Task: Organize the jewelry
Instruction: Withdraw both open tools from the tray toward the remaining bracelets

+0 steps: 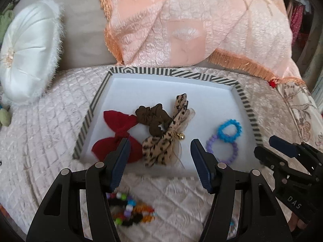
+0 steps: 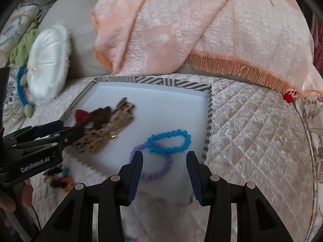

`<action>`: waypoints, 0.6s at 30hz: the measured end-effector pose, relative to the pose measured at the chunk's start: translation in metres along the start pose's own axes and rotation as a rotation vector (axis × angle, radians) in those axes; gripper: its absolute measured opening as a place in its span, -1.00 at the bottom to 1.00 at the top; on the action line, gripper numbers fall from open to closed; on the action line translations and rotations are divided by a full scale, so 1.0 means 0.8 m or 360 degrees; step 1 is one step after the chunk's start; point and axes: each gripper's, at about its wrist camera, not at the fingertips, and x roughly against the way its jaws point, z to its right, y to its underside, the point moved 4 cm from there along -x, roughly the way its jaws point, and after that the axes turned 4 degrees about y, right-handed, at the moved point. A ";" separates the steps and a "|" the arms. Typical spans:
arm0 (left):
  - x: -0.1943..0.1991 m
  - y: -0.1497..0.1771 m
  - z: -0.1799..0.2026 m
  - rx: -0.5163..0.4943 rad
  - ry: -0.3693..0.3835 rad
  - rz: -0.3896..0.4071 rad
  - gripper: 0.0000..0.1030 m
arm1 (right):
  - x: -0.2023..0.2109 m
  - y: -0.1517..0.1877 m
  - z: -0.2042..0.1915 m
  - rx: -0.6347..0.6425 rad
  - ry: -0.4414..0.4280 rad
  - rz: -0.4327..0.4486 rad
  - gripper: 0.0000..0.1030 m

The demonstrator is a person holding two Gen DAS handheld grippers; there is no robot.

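A white tray with a striped rim lies on the quilted bed. In it are a red bow, a brown scrunchie, a leopard-print bow, a blue bead bracelet and a purple bead bracelet. A pile of multicoloured bead jewelry lies on the quilt in front of the tray. My left gripper is open and empty above the tray's near edge. My right gripper is open and empty just above the purple bracelet.
A round white cushion stands at the back left. A peach fringed blanket is heaped behind the tray. A green and blue soft toy lies by the cushion.
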 end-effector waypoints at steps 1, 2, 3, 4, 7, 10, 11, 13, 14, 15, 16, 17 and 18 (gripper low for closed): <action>0.010 0.004 0.001 -0.0002 0.0002 0.0014 0.20 | 0.009 0.004 -0.004 0.0006 -0.0004 0.0010 -0.16; 0.019 0.008 0.001 -0.0005 0.0007 0.0027 0.20 | 0.016 0.008 -0.008 0.0012 -0.0011 0.0016 -0.16; 0.030 0.013 0.002 -0.0011 0.0015 0.0042 0.20 | 0.024 0.014 -0.012 0.0019 -0.0018 0.0022 -0.15; 0.038 0.017 0.004 -0.0018 0.0018 0.0050 0.20 | 0.032 0.020 -0.016 0.0023 -0.0025 0.0029 -0.13; 0.063 0.033 0.008 -0.0038 0.0025 0.0077 0.20 | 0.052 0.034 -0.025 0.0026 -0.0047 0.0036 -0.07; 0.087 0.049 0.010 -0.0057 0.0027 0.0108 0.21 | 0.075 0.050 -0.032 0.0015 -0.0064 0.0059 -0.02; 0.095 0.054 0.010 -0.0064 0.0029 0.0115 0.21 | 0.082 0.054 -0.033 0.0010 -0.0069 0.0066 -0.02; 0.109 0.065 0.009 -0.0070 0.0037 0.0123 0.21 | 0.096 0.063 -0.035 0.0004 -0.0074 0.0078 0.01; 0.117 0.070 0.007 -0.0067 0.0047 0.0122 0.21 | 0.102 0.066 -0.035 0.0004 -0.0075 0.0083 0.02; 0.122 0.074 0.004 -0.0061 0.0058 0.0121 0.21 | 0.108 0.070 -0.035 0.0005 -0.0074 0.0088 0.03; 0.130 0.080 0.000 -0.0051 0.0074 0.0119 0.22 | 0.113 0.073 -0.034 0.0007 -0.0071 0.0091 0.04; 0.136 0.084 -0.006 -0.0039 0.0083 0.0117 0.23 | 0.120 0.077 -0.033 0.0008 -0.0065 0.0093 0.04; 0.142 0.089 -0.012 -0.0020 0.0089 0.0115 0.24 | 0.124 0.081 -0.032 0.0006 -0.0059 0.0093 0.05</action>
